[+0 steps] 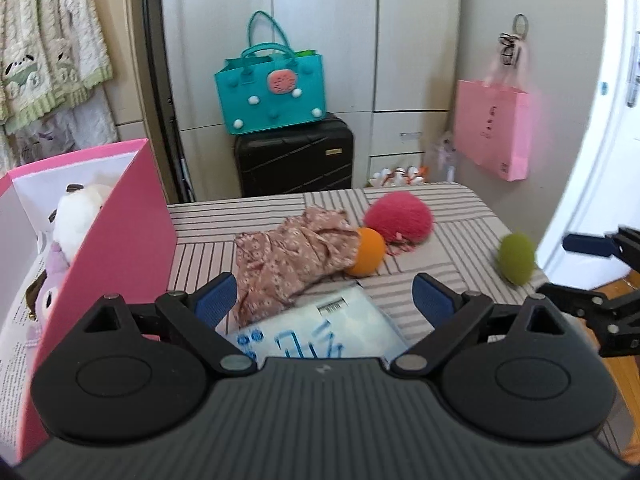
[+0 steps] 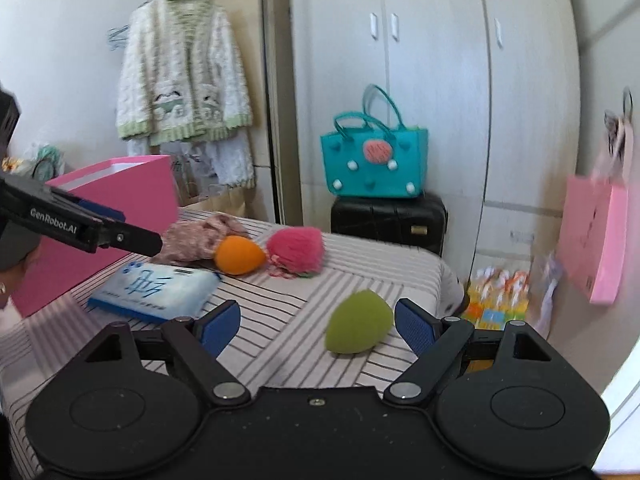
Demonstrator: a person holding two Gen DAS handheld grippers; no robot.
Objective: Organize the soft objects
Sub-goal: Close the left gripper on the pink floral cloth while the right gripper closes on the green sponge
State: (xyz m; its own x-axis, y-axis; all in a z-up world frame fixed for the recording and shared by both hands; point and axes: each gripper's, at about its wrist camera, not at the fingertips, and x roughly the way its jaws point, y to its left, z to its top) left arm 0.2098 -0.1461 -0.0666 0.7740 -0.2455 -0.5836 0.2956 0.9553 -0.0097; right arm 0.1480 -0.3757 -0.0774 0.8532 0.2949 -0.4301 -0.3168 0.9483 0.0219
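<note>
The green sponge (image 2: pixel 357 323) — egg-shaped, matte and finely porous — lies on its side on the striped bed (image 2: pixel 280 320), its narrow tip pointing toward the camera and slightly left, its blunt end away toward the bed's far edge. It sits between the wide-open jaws of the right gripper (image 2: pixel 318 322), nearer the right pad, untouched. The orange sponge (image 2: pixel 239 255), the same teardrop shape, points its tip right, touching the fuzzy pink pom-pom (image 2: pixel 295 250) and the crumpled floral cloth (image 1: pixel 292 260). The left gripper (image 1: pixel 325 300) hangs with jaws spread and empty above a glossy wipes packet (image 2: pixel 154 288). Plush toys (image 1: pixel 76 220) fill the pink box (image 1: pixel 120 240) — stiff, smooth card.
</note>
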